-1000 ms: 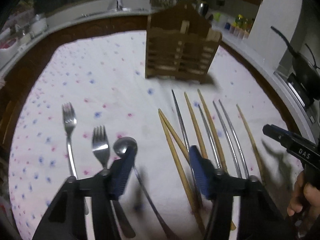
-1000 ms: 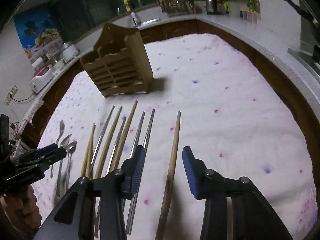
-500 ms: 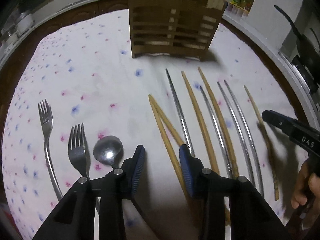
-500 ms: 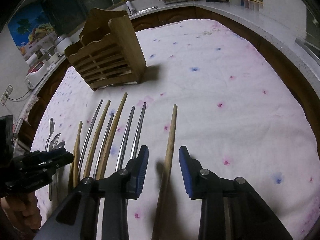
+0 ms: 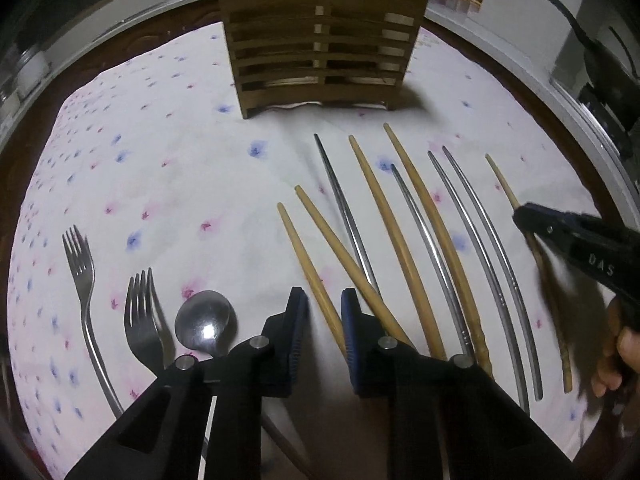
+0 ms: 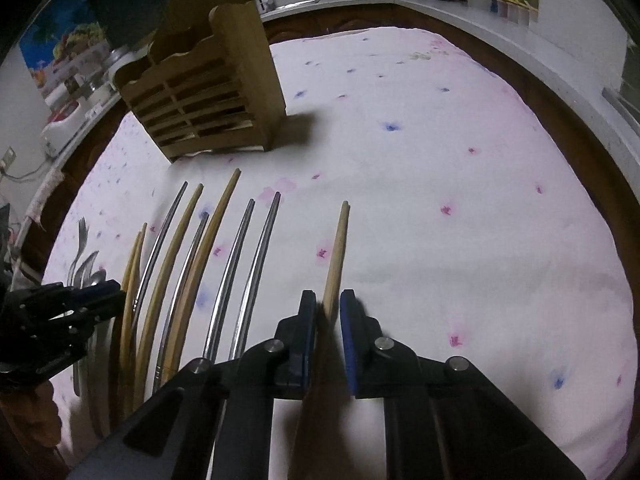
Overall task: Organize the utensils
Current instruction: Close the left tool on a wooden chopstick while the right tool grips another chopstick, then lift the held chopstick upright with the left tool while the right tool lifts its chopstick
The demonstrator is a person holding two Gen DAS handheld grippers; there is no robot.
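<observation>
The lone wooden chopstick (image 6: 335, 258), long axis pointing toward the wooden holder (image 6: 208, 96), is straddled by the nearer right gripper (image 6: 327, 320), jaws narrowly parted, contact indeterminate.

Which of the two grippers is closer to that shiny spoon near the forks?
Left. The left gripper sits just right of the spoon, almost beside its bowl. The right gripper is far across the row of chopsticks, straddling the lone wooden chopstick.
</observation>
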